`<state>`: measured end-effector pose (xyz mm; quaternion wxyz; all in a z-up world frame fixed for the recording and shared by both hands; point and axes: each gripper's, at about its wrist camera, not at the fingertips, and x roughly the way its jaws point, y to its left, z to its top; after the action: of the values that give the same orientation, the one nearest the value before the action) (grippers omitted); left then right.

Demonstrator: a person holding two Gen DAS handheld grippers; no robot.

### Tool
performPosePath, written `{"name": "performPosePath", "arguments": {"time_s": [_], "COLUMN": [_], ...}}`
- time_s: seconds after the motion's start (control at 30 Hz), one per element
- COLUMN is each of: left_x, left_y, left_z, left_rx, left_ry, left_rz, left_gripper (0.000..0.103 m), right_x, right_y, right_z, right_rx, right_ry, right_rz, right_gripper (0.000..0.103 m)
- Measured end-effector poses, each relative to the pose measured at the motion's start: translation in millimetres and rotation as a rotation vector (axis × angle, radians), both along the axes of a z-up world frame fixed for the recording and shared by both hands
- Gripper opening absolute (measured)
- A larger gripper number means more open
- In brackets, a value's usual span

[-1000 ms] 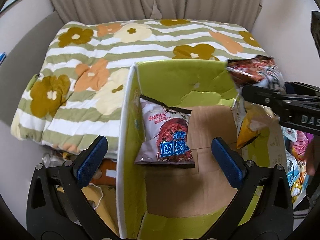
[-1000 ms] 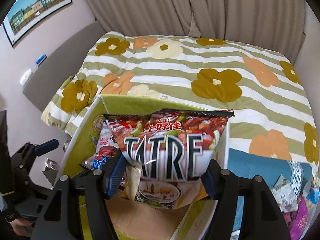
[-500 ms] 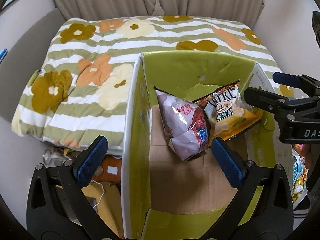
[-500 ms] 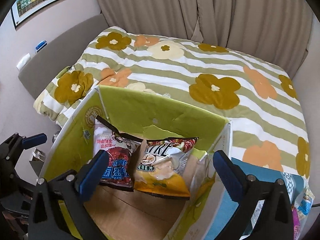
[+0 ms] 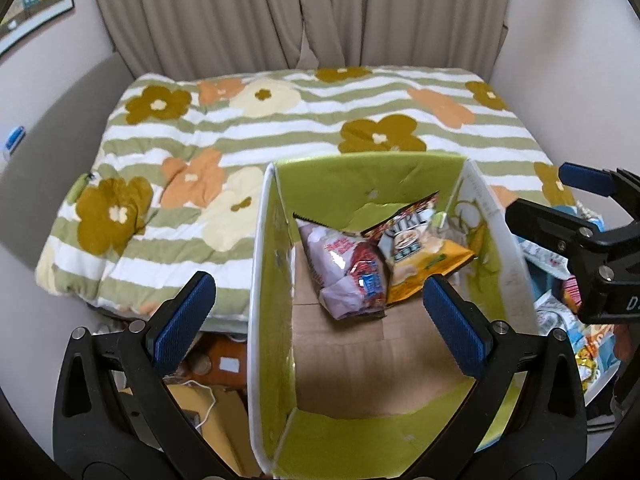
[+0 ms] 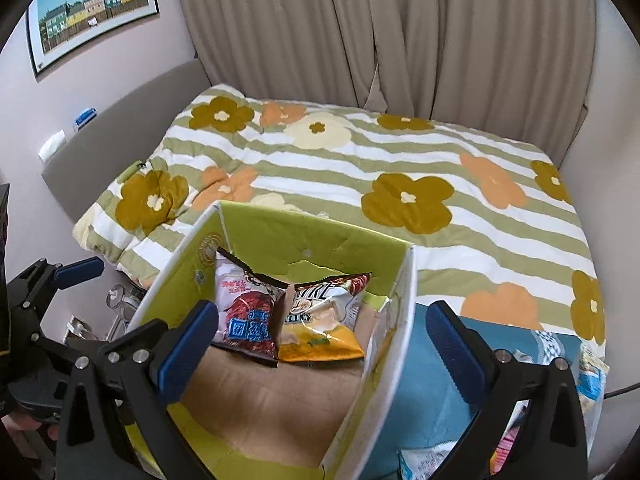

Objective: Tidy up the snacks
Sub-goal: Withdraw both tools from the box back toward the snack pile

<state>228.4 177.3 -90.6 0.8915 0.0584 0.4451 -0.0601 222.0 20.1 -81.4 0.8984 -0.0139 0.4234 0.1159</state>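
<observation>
Green-lined cardboard forms the box (image 5: pixel 384 184) at the centre of both views, and two snack bags already lean against its far wall: a purple-and-red bag (image 5: pixel 348 272) on the left and a yellow chip bag (image 5: pixel 420 252) touching it on the right. Both pairs of tongs are spread wide and hold nothing; the left tongs (image 5: pixel 320 320) hover over the box's near end, and the right tongs (image 6: pixel 332 344) straddle the box's right wall, with one finger over the interior and the other over the blue cloth (image 6: pixel 436 364). More loose snack packets (image 5: pixel 560 312) lie at the right edge of the left wrist view, beside the box, so sorting looks only partly done. The main risk, as I judge it, is the right tongs clipping the thin white-edged wall on the way out to the pile and tipping or sliding the lightweight box. A second risk is the two leaning bags slumping flat across the brown floor, which would crowd the space for later packets.
</observation>
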Motion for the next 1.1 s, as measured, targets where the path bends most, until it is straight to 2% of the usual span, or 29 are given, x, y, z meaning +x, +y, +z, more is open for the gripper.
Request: {"name": "performPosePath", "arguments": {"time_s": [0.23, 0.43, 0.63, 0.8, 1.1], "left_x": [-49.8, -103.2, -153.0, -188.9, -221.6], "left_y": [-30.6, -78.6, -140.3, -187.0, -237.8], "left_z": [36.2, 50.1, 47.9, 35.4, 6.6], "left_rx": [-0.012, -0.061, -0.081, -0.095, -0.098], "left_ry": [-0.078, -0.120, -0.130, -0.108, -0.034], "left_rz": [0.017, 0.020, -0.018, -0.033, -0.059], "left_gripper": [0.103, 0.103, 0.103, 0.103, 0.103], "right_x": [-51.3, -113.6, -171.3, -214.8, -262.1], "right_y": [-33.7, -91.9, -157.3, -209.4, -270.5], "right_z": [34.9, 54.3, 53.6, 43.1, 14.5], "right_rx": [0.024, -0.017, -0.014, -0.001, 0.043], "right_ry": [-0.069, -0.142, -0.143, -0.137, -0.098], "right_rz": [-0.003, -0.050, -0.126, -0.173, -0.232], "right_gripper": [0.103, 0.103, 0.103, 0.103, 0.103]}}
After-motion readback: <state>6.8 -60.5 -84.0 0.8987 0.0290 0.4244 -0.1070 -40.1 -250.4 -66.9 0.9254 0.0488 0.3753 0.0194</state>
